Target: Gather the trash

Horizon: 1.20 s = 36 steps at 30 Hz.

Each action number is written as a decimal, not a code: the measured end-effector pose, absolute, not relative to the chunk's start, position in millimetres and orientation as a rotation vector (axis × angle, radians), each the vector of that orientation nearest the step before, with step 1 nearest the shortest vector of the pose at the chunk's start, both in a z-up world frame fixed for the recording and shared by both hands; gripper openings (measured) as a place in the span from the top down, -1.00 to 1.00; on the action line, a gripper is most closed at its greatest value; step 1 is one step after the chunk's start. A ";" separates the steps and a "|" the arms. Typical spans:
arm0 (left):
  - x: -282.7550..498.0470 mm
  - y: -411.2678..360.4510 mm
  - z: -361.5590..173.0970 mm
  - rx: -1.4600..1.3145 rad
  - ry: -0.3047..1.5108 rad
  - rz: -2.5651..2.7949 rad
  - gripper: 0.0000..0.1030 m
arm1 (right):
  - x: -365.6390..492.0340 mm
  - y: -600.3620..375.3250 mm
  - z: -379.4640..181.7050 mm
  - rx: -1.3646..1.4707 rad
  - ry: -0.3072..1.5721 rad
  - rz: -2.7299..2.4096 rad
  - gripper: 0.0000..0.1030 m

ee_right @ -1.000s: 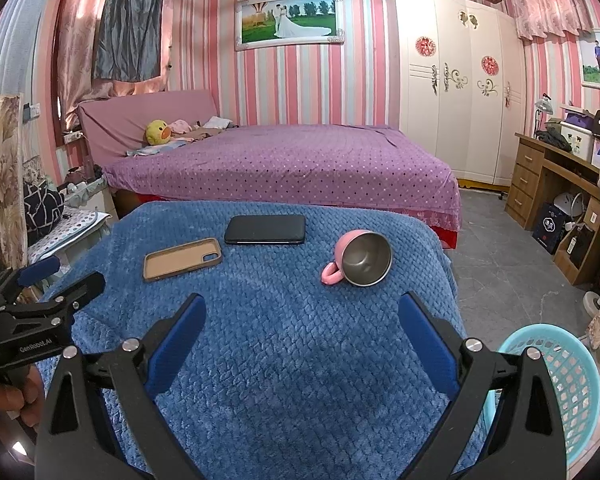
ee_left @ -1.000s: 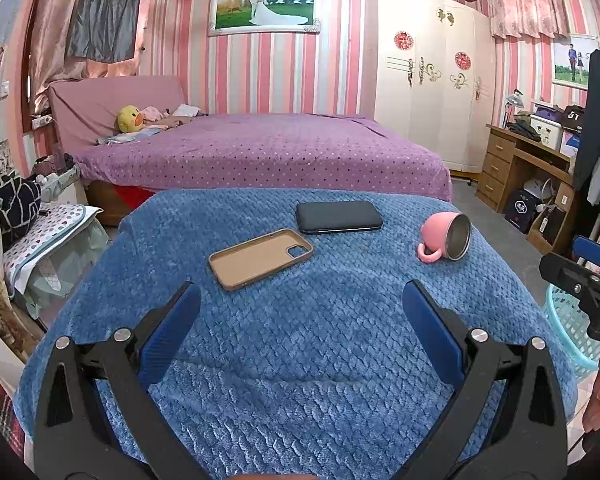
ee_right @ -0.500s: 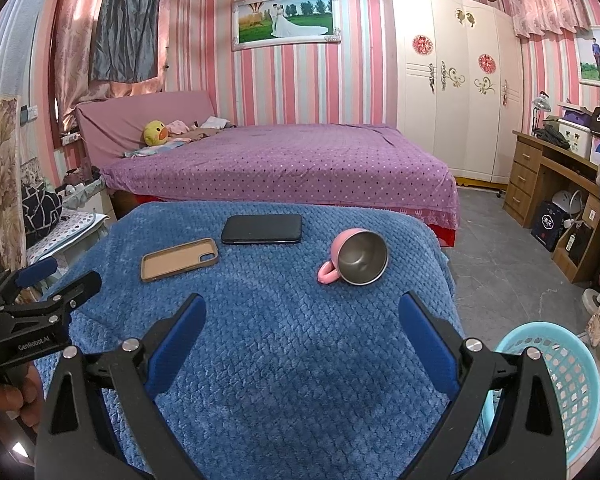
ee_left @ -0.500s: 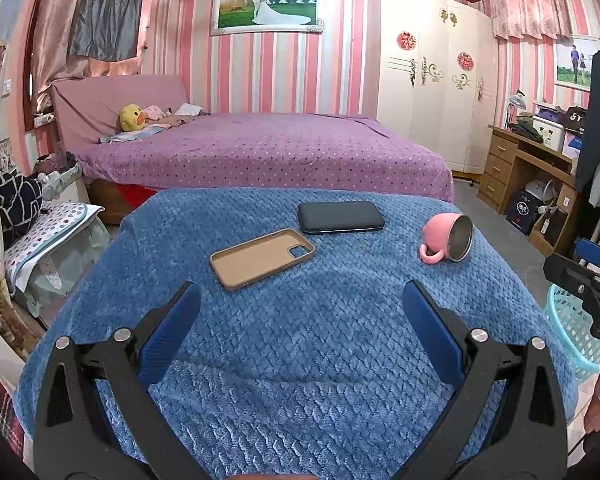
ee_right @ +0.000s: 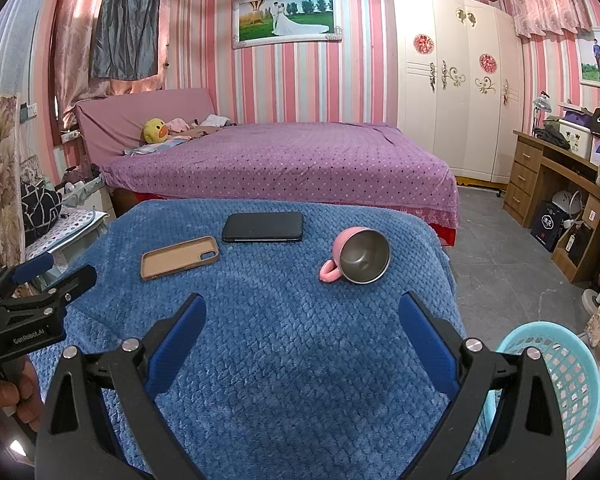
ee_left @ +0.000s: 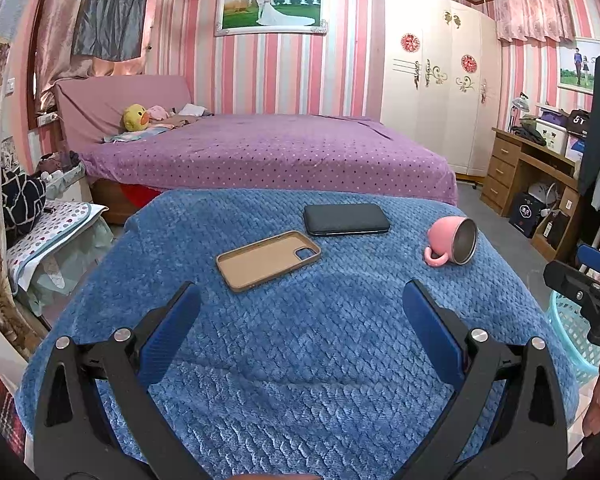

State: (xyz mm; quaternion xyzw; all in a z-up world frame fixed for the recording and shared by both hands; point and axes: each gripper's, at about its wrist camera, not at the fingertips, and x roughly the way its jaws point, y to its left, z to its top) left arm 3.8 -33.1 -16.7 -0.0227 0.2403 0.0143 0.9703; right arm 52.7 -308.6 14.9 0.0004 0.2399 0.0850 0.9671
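Right wrist view: right tool [ee_right: 302,328] wide open, left tool [ee_left: 300,314] likewise, above blue blanket [ee_right: 284,360]; tipped pink mug [ee_right: 358,255] ahead.

The right gripper [ee_right: 302,320] hangs above the near part of the blue blanket [ee_right: 284,360] with its jaws spread wide and nothing between them. On the blanket lie three items: a tan phone case [ee_right: 179,257], hollow side up, at the left; a black phone [ee_right: 263,227] just beyond it, near but apart; and a pink cup [ee_right: 356,255] on its side at the right, its mouth facing the camera and its handle toward the left. The left gripper [ee_right: 32,304] enters at the left edge, held in a hand [ee_right: 16,396]. A turquoise basket [ee_right: 556,384] stands on the floor at lower right, beside the blanket edge.
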 end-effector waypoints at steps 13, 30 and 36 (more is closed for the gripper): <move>4.2 -32.8 -16.9 -0.041 0.485 0.034 -0.90 | 53.7 -308.1 13.3 0.002 0.483 0.172 -0.84; 3.1 -35.6 -17.2 -0.040 0.485 0.036 -0.90 | 53.2 -308.9 13.5 0.002 0.482 0.171 -0.84; 2.8 -36.3 -17.3 -0.042 0.484 0.037 -0.90 | 53.1 -309.0 13.1 0.001 0.482 0.172 -0.84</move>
